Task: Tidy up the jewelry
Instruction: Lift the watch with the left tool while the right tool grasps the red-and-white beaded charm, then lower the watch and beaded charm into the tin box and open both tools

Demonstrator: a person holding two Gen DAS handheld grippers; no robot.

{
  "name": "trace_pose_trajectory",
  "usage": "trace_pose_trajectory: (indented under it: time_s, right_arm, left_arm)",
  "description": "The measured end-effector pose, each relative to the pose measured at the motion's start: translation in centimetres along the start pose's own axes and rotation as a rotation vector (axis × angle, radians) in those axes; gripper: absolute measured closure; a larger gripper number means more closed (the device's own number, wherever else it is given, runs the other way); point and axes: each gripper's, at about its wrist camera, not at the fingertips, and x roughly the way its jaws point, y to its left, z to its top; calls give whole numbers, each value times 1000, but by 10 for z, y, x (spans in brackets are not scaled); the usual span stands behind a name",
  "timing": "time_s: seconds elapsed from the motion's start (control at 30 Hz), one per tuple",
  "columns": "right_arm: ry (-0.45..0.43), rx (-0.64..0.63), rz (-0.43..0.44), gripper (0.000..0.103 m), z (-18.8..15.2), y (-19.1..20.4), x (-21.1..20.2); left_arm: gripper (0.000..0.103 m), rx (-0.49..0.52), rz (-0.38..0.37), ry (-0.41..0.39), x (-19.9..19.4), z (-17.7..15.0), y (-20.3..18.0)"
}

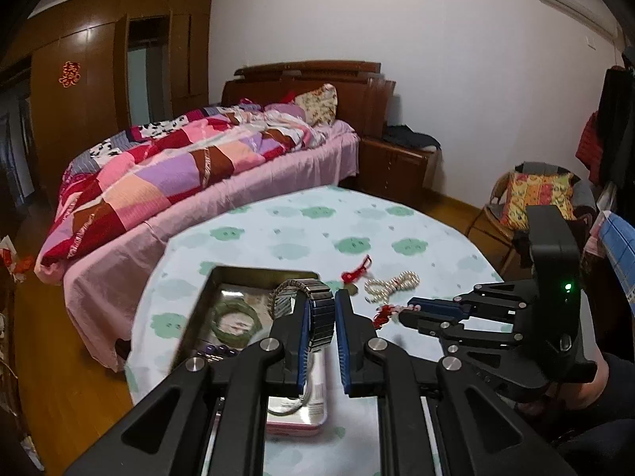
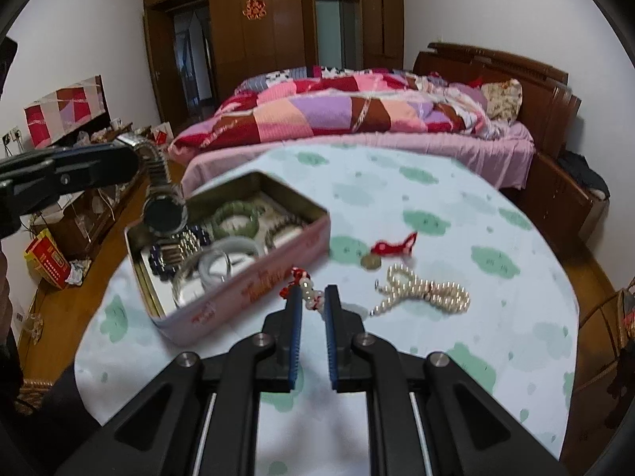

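Note:
A silver metal watch [image 1: 319, 317] hangs over the pink tin [image 1: 262, 271], and my left gripper [image 1: 322, 319] is shut on its band. In the right wrist view the watch [image 2: 164, 214] dangles face down from the left gripper [image 2: 123, 162] above the tin [image 2: 246, 289]. My right gripper [image 2: 313, 301] is shut on a red and white bead bracelet [image 2: 305, 293], just right of the tin. The left wrist view also shows the right gripper [image 1: 405, 311] holding the bracelet [image 1: 387, 313] off the cloth. A pearl necklace [image 2: 424, 291] and a red knotted charm [image 2: 393, 248] lie on the table.
The tin holds a green bangle [image 2: 238, 218], dark beads [image 2: 194, 238] and a clear bangle [image 2: 222, 261]. The round table [image 2: 456, 206] wears a white cloth with green patches. A bed [image 1: 198, 182] stands behind it, and a chair with a cushion [image 1: 535, 194] to the right.

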Motion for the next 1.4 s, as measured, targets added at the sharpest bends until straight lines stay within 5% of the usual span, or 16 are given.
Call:
trace_pose_trajectory:
  time_s: [0.6,1.4]
  right_arm:
    - [-67,-71,103,90,40,46,10]
    - [81,-92,167,90,17,79,62]
  left_arm:
    - [92,-87,97,23,7,-9,54]
    - [92,-155,93,164,54,-43,83]
